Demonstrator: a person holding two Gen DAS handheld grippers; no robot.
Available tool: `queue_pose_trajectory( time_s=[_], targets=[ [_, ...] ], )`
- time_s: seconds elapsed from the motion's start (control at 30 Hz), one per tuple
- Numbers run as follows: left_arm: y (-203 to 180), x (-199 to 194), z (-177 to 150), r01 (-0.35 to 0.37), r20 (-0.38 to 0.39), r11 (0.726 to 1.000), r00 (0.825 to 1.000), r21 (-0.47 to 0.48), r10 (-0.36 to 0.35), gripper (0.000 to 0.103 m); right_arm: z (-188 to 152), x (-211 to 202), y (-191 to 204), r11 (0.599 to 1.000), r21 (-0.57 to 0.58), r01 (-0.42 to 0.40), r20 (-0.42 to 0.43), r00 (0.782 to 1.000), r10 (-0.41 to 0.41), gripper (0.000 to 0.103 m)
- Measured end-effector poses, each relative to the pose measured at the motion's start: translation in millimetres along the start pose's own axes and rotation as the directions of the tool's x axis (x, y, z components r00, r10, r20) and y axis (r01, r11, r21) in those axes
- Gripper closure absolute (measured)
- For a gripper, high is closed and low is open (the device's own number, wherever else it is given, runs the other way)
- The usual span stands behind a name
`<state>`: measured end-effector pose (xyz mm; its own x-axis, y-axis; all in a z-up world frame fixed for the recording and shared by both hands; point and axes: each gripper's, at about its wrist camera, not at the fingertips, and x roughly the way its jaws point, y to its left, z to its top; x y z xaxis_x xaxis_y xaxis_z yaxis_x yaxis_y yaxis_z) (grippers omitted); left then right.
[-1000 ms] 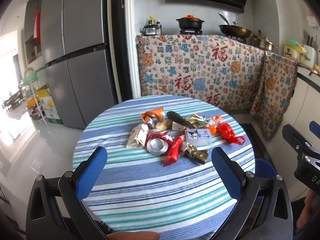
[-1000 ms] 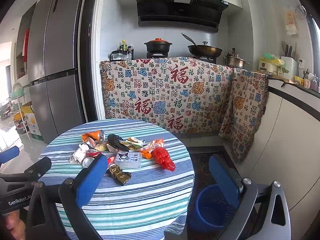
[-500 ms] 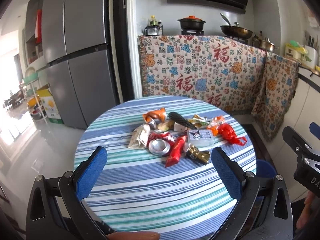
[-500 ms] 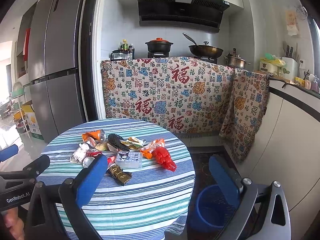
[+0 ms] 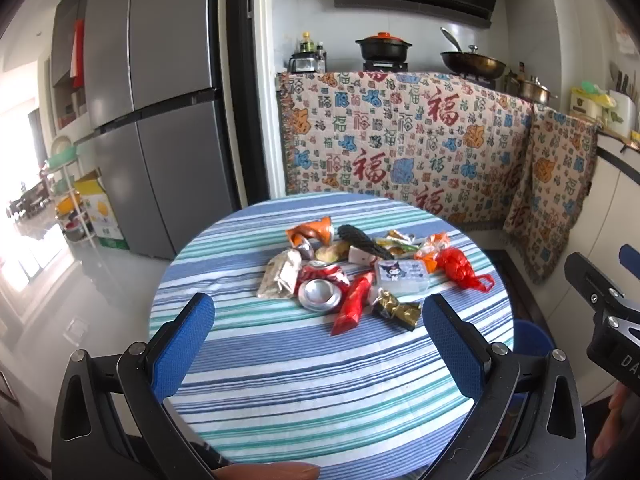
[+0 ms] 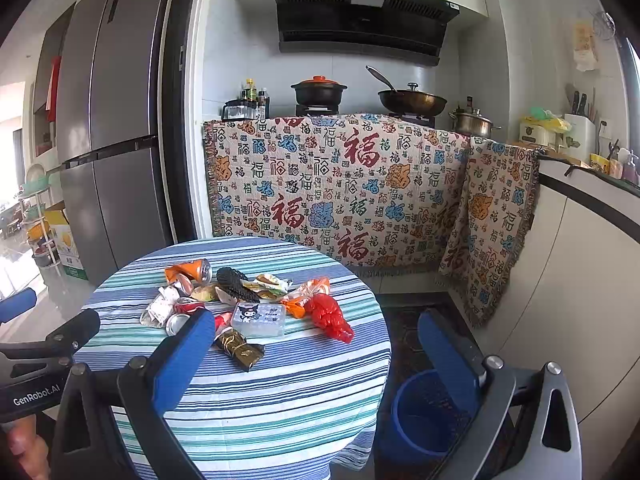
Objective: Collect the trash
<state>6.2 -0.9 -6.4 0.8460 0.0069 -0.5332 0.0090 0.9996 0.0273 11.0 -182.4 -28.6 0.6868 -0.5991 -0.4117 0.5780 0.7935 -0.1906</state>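
Note:
A pile of trash lies mid-table on the striped round table (image 5: 280, 392): a crushed red can (image 5: 320, 290), a red wrapper (image 5: 354, 302), a gold wrapper (image 5: 396, 310), a clear box with a cartoon label (image 5: 404, 276), a red plastic bag (image 5: 460, 268), an orange can (image 5: 314, 232). My left gripper (image 5: 318, 354) is open and empty, short of the pile. My right gripper (image 6: 316, 358) is open and empty, over the table's right edge; the gold wrapper (image 6: 238, 348) and red bag (image 6: 330, 318) lie just beyond it. A blue bin (image 6: 424, 412) stands on the floor right of the table.
A grey fridge (image 5: 160, 112) stands at the back left. A patterned cloth (image 6: 340, 192) hangs over the stove counter behind the table. White cabinets (image 6: 580, 280) run along the right. A shelf rack with boxes (image 5: 80, 208) stands far left.
Both views have shifted slightly; the table and pile sit a touch lower and to the right in the left wrist view. Both grippers stay open and empty.

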Motion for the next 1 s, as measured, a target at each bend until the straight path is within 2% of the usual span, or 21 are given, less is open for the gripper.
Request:
queue_pose_trajectory(
  time_s=[1.0],
  targets=[
    [-0.2, 0.0, -0.3, 0.0, 0.001, 1.0, 1.0, 0.001, 0.0, 0.0, -0.4, -1.9, 0.4, 1.0, 0.001, 0.006, -0.002, 1.0, -0.006, 0.0]
  ],
)
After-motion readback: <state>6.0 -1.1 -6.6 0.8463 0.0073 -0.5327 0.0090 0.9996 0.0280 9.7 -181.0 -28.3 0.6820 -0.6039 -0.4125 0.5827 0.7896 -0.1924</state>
